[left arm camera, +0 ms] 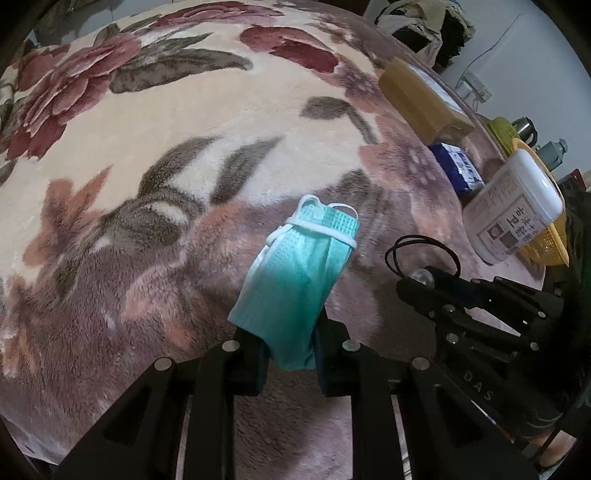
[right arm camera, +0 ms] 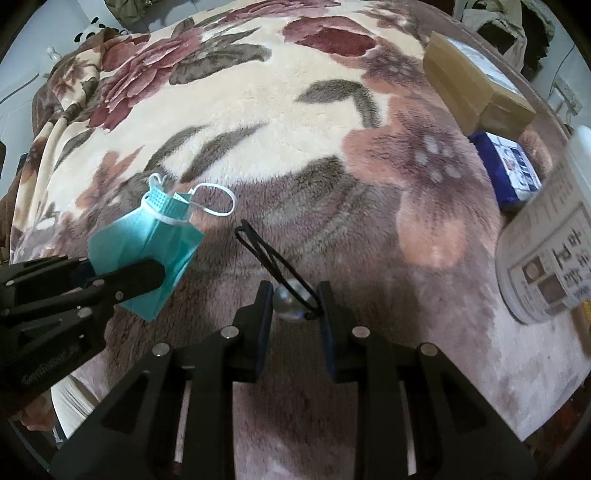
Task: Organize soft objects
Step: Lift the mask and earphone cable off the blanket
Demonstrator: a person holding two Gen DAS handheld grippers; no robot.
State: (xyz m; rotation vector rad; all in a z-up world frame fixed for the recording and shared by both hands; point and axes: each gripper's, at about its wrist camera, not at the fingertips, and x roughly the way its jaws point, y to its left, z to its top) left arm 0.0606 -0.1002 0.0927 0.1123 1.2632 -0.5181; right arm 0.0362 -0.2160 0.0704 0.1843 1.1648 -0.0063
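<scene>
Pinched by its lower end between the pads of the left gripper, the folded green face mask hung clear of the floral blanket, its white ear loops wound around its far end. From the right wrist view the same mask showed at the left, one loop sticking out free over the plush. Just beside it, the right gripper was pressed together on a black hair tie with a round pearly bead; the bead sat between the pads and the elastic loops stood out ahead of the fingertips. The left wrist view showed that gripper from the side, with the loops curling above its tip.

Both tools hovered over the mauve near part of the blanket, toward its right edge. Along that right edge lay a tan cardboard box at the far end, a small blue packet nearer, and a white tub with a printed label nearest. In the left wrist view the tub rested against something yellow. Crumpled clothing was heaped beyond the far right corner.
</scene>
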